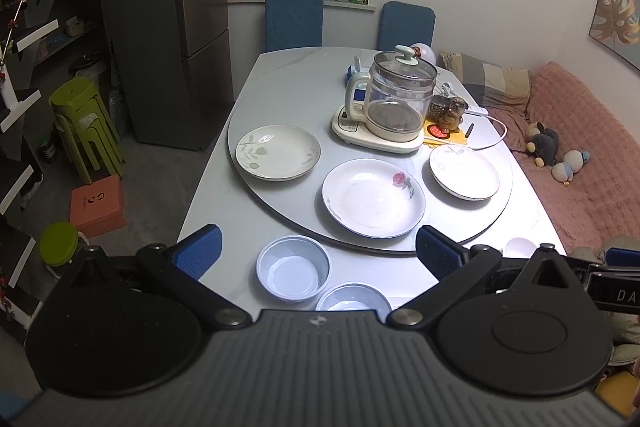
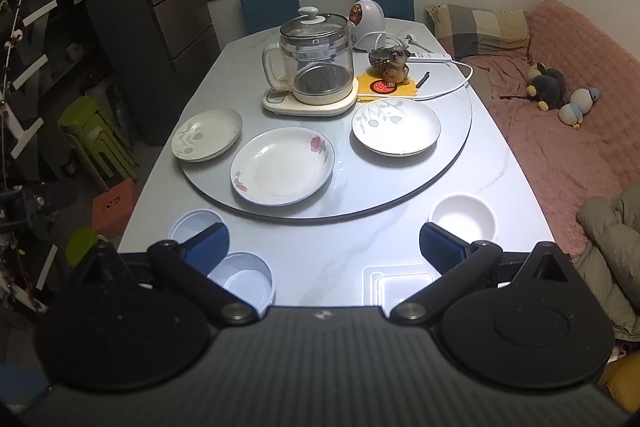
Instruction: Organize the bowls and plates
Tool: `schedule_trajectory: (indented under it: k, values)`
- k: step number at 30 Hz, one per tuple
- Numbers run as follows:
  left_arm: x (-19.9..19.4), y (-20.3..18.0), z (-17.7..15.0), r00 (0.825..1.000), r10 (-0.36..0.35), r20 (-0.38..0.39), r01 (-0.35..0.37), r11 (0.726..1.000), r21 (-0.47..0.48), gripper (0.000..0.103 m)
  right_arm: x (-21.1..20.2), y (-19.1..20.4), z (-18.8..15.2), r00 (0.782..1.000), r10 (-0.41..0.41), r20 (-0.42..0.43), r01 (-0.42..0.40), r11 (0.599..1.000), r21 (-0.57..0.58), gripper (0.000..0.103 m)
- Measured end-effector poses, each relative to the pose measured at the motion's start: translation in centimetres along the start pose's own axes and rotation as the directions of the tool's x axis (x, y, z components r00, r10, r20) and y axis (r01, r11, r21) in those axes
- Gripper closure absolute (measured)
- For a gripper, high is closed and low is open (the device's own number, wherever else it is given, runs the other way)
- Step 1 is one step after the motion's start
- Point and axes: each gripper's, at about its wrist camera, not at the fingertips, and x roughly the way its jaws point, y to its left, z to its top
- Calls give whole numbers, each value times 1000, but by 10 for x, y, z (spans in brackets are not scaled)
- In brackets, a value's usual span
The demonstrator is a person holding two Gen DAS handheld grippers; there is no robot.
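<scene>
Three plates spread across the grey turntable [image 2: 448, 155] at mid-frame: rose-patterned plate [image 2: 282, 165] in the centre, cream leaf-patterned plate [image 2: 207, 134] to its left, white plate with grey leaf sprig [image 2: 396, 126] to its right, none touching. Below the turntable's near edge, on the pale marble table [image 2: 332, 259], two light-blue bowls at lower left, the farther bowl [image 2: 191, 227] partly behind a blue pad, the nearer bowl [image 2: 246, 279] just beside it; white bowl [image 2: 463, 217] alone at lower right, well apart from the pair. Clear rectangular container [image 2: 394, 285] at bottom centre, partly cut off by the device body. Left tongs [image 1: 318, 251] spread wide over the two blue bowls, holding nothing. Right tongs [image 2: 324, 247] likewise spread wide over bare table, empty. Behind the plates, glass electric kettle [image 2: 316, 61] on its cream base, pug figurine [image 2: 394, 67] on a yellow mat to its right, white power strip [image 2: 432, 58] beyond. Two blue chairs [image 2: 269, 3] at the far end. Pink-covered sofa [image 2: 568, 147] along the right edge with plush toys [image 2: 550, 87]; green stools [image 2: 94, 135] on the floor at left.
</scene>
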Motion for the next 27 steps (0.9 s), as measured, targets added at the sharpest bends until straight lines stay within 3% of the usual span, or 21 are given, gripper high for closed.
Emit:
schedule_trajectory:
  k: [13, 27]
  values:
    - [10, -2, 6, 1000, 23, -18, -23, 1000, -10, 0, 9, -4, 6, 998, 60, -3, -60, 998, -12, 0]
    - [28, -25, 8, 993, 98, -59, -102, 993, -60, 0, 39, -28, 22, 991, 129, -45, -131, 991, -40, 0]
